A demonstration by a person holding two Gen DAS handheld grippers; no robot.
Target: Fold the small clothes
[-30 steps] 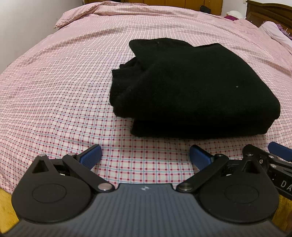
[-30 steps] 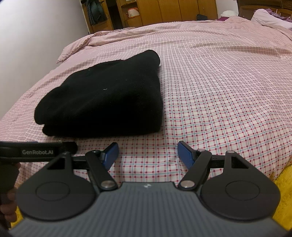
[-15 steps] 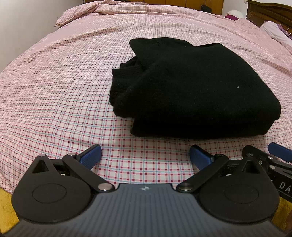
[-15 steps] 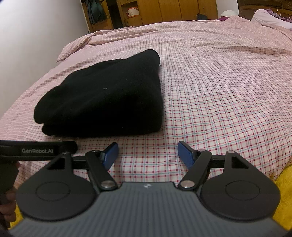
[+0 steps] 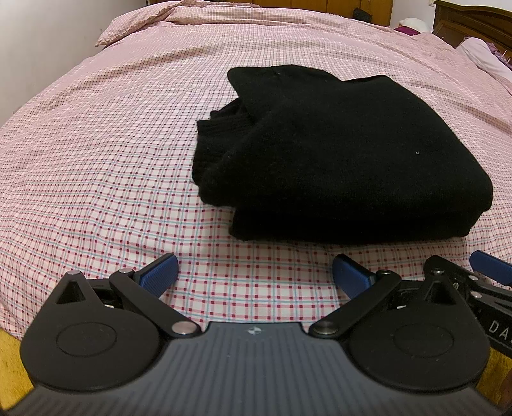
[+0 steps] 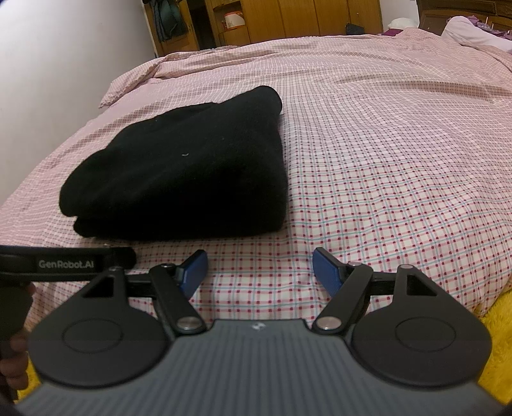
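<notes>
Black sweater (image 5: 345,153) is folded into a thick rectangular bundle, lying flat on the bed; long axis runs from the near edge of the bed away toward the far side, slightly angled in both views. Folded edge faces the grippers, stacked layers visible along it. Ribbed cuff or collar section (image 5: 220,128) pokes out loose on the bundle's left side in the left wrist view; can't tell which part of the garment it is. In the right wrist view the sweater (image 6: 188,169) sits left of centre. Left gripper (image 5: 255,272) has its jaws wide apart, nothing between them, blue pads (image 5: 160,275) over bare bedspread just short of the sweater's near edge, not touching it. Right gripper (image 6: 259,268) likewise spread wide and empty, pads (image 6: 326,272) over the bedspread, off to the right of the bundle's near corner. Each gripper shows at the edge of the other's view. Surface is a pink checked bedspread (image 6: 384,160), fairly smooth, some wrinkles far back. White wall (image 6: 64,64) on the left, wooden cabinets (image 6: 288,19) behind, dark wooden headboard (image 5: 473,22) and pillow (image 6: 464,27) at far right. Yellow fluffy fabric (image 6: 499,336) at the bed's near edge.
</notes>
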